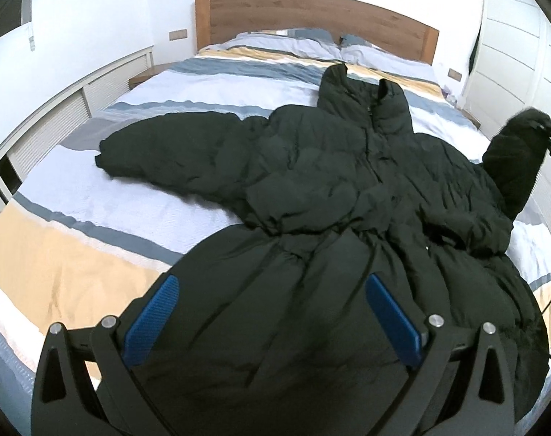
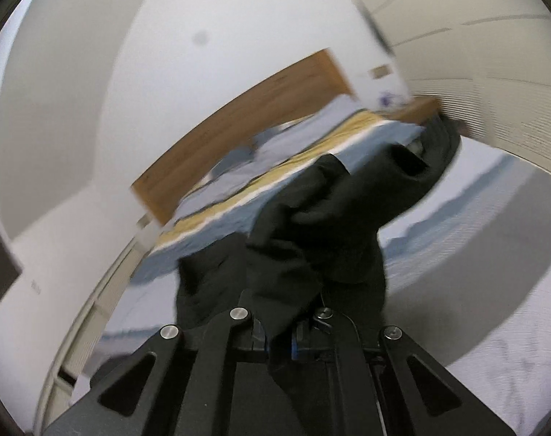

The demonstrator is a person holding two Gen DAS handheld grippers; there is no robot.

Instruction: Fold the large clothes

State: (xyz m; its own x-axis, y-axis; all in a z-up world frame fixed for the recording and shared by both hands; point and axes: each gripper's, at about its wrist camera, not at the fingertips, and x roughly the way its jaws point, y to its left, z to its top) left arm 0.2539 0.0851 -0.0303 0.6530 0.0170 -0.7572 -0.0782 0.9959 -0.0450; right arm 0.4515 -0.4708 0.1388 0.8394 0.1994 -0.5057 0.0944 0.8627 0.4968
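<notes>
Jacket: a black puffer jacket (image 1: 348, 181) is spread front-up on the striped bedspread (image 1: 93, 200), its collar turned towards the wooden headboard (image 1: 312, 14).
Left sleeve in view: it is laid flat and stretched out across the bedspread.
Other sleeve: the sleeve (image 1: 519, 145) is lifted clear of the bed at the right edge of the left wrist view.
Left gripper: the left gripper (image 1: 272, 312) is held over the jacket's hem, angled downwards; its blue pads (image 1: 155, 309) are set wide apart, nothing being clamped.
Right gripper: the right gripper (image 2: 279, 338) is rolled to one side, so the bed is seen tilted; its jaws are pressed together on the sleeve's dark fabric (image 2: 312, 225).
Picture quality: the right wrist view is blurred.
</notes>
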